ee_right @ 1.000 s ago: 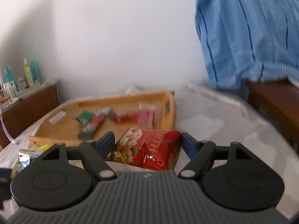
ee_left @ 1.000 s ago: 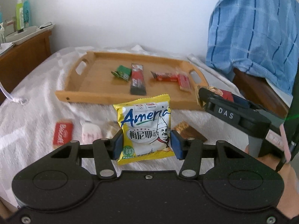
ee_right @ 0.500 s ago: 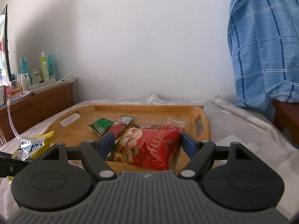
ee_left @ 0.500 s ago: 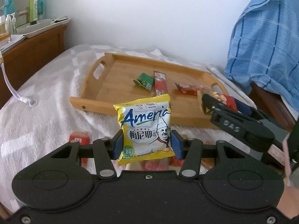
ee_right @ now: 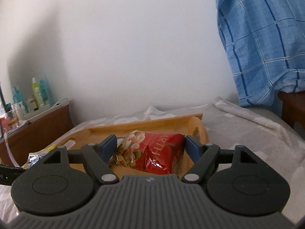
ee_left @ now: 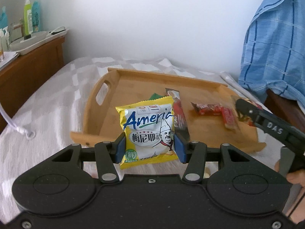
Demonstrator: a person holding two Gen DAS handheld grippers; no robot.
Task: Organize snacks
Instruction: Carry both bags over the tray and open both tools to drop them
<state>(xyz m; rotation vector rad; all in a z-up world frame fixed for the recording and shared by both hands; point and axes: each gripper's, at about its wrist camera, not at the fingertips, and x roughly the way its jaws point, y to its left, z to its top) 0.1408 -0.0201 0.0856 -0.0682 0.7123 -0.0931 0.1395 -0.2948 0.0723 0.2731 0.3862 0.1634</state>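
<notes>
Tray (ee_left: 133,87) nearer; red bars (ee_left: 213,110) left-view only.

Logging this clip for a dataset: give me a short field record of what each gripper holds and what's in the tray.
left gripper: shut on yellow packet, held upright near the tray's front rim
right gripper: shut on red packet, at the tray
tray: wooden, on a white blanket
in tray: dark bar, green packet, red wrappers
</notes>
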